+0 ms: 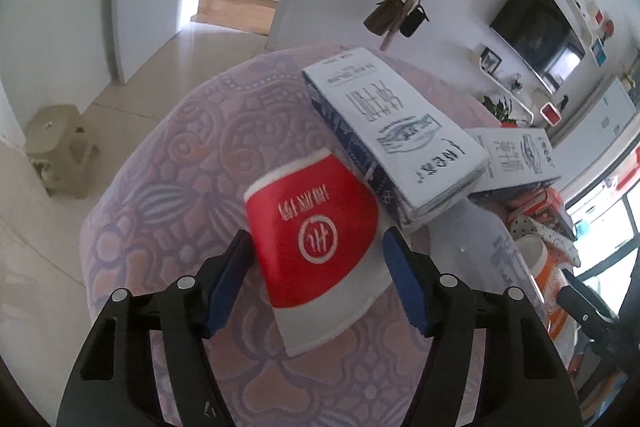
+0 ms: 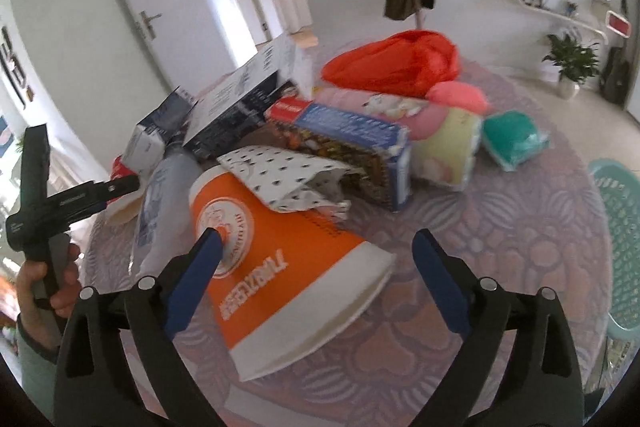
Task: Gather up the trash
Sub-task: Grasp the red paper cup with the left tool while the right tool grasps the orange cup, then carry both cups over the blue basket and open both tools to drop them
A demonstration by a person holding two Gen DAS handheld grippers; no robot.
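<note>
A red paper cup (image 1: 316,227) with a white rim lies on its side on the purple patterned tablecloth (image 1: 168,187). It sits between the fingers of my left gripper (image 1: 316,239). The blue pads reach both flanks of the cup, which shows no squeeze, so the jaws read as open. An orange paper cup (image 2: 280,267), partly flattened, lies on the same cloth. My right gripper (image 2: 318,237) stands wide open around it. Its left pad tip overlaps the cup's base, and its right pad is well clear.
Two white-and-blue cartons (image 1: 392,131) are stacked just beyond the red cup. Past the orange cup lie a clear bottle (image 2: 164,195), dotted paper (image 2: 288,175), a printed box (image 2: 352,147) and a red bag (image 2: 396,63). A teal basket (image 2: 620,247) stands at the right. A stool (image 1: 60,147) is on the floor.
</note>
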